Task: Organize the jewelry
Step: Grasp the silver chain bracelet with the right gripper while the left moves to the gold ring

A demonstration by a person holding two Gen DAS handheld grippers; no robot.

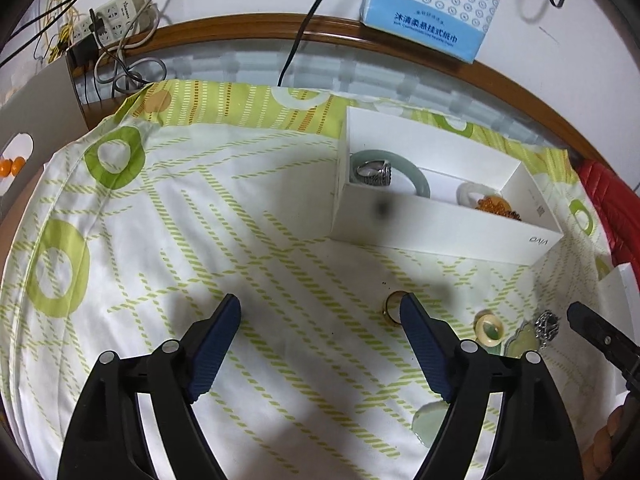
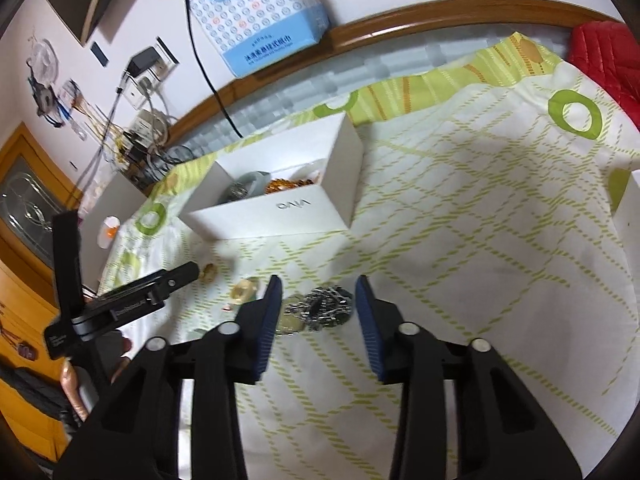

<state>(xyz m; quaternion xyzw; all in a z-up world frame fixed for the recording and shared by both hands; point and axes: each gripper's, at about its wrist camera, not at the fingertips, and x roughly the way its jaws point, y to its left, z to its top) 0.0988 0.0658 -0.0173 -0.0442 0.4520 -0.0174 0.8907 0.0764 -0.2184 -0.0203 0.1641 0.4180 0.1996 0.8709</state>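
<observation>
One silver filigree brooch (image 2: 329,307), glinting, lying between open right tool (image 2: 318,286) pads.

The box (image 1: 444,236) stands on the cloth (image 1: 224,216), toward its far edge. In the box: a bangle (image 1: 404,164) with a ring (image 1: 374,174) on it at the left end, beads (image 1: 496,205) at the right end. On the cloth nearer than the box: a band (image 1: 392,308), a disc (image 1: 490,330) to its right, and a chain (image 2: 328,307) farther right
</observation>
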